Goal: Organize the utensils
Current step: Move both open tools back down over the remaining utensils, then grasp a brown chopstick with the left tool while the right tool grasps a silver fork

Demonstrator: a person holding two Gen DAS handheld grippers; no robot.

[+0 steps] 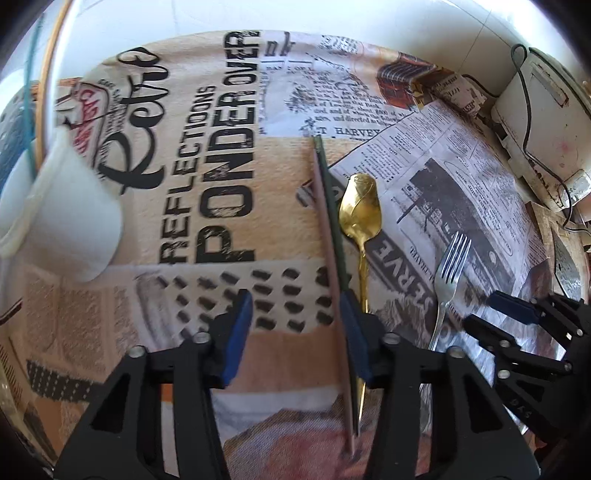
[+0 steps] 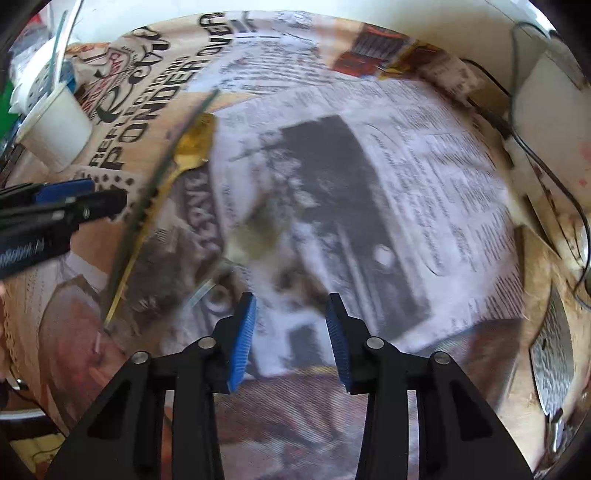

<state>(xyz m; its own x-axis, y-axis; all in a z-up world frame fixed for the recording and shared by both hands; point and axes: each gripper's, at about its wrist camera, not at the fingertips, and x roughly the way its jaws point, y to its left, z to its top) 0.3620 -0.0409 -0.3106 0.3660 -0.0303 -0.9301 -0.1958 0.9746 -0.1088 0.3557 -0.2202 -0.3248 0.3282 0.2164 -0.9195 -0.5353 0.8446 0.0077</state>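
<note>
A table is covered by a cloth printed like old newspaper, with large black letters, columns of small text and a dark photograph. Behind the table a white tiled wall is seen, and thin joint lines are visible on it. At the far right edge a white appliance is placed, with dark cables laid over it. The scene is lit brightly, and the wall looks washed out.

I'm getting both wrist cameras looking down close over the tablecloth, sharing the gold spoon; the right view is seemingly motion-blurred.
</note>
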